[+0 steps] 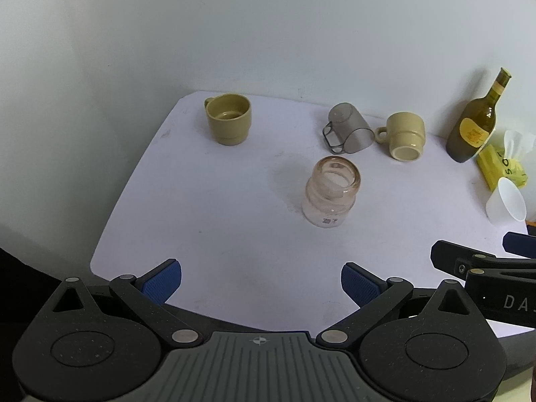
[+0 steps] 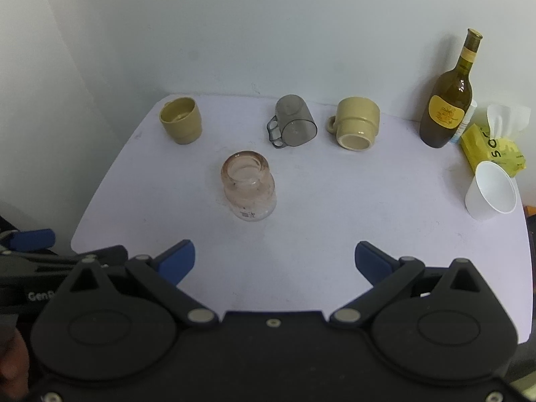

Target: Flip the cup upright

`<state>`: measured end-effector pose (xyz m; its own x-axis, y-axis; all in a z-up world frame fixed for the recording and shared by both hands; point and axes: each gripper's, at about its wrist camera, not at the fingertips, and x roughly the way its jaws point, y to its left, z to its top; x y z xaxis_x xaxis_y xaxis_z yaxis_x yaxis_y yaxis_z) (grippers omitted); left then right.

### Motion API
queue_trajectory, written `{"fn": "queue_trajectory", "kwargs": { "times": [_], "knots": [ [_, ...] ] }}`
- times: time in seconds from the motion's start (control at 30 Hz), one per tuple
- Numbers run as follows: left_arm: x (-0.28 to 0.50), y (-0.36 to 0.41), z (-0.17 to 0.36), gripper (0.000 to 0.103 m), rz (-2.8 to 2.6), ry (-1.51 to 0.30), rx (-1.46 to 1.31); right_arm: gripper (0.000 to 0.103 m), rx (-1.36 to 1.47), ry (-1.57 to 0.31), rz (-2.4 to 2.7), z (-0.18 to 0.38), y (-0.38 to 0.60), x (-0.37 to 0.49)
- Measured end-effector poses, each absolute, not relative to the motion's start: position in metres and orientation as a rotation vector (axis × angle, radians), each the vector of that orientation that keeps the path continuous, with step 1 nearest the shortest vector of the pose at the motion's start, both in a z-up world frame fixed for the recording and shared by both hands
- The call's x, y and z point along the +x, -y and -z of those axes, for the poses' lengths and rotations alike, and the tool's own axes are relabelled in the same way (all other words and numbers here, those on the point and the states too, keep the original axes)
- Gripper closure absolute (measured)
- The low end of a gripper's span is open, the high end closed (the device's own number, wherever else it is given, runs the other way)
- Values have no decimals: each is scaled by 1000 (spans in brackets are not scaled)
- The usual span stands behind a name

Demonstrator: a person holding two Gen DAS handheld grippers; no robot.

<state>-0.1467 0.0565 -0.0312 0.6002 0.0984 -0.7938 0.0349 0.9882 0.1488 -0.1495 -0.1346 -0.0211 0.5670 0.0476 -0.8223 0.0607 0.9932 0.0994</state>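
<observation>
A clear grey plastic cup (image 1: 350, 129) (image 2: 294, 122) lies on its side at the back of the white table (image 1: 217, 234) (image 2: 318, 217), mouth toward me. A beige mug (image 1: 403, 135) (image 2: 356, 122) lies on its side to its right. An olive mug (image 1: 229, 119) (image 2: 181, 119) stands upright at the back left. A clear glass jar (image 1: 331, 191) (image 2: 248, 187) stands upright mid-table. My left gripper (image 1: 261, 283) is open and empty above the near edge. My right gripper (image 2: 274, 261) is open and empty beside it, and shows in the left wrist view (image 1: 482, 251).
A green wine bottle (image 1: 475, 124) (image 2: 447, 100) stands at the back right by the wall. A yellow tissue pack (image 1: 502, 164) (image 2: 492, 144) and a white paper cup (image 1: 507, 202) (image 2: 490, 191) sit at the right edge.
</observation>
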Motion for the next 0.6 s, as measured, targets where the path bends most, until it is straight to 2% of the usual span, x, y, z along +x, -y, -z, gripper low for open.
{"fn": "queue_trajectory", "kwargs": {
  "times": [0.6],
  "knots": [
    [-130, -54, 23, 0, -34, -912, 174, 0, 140, -947, 3, 19, 139, -135]
  ]
}}
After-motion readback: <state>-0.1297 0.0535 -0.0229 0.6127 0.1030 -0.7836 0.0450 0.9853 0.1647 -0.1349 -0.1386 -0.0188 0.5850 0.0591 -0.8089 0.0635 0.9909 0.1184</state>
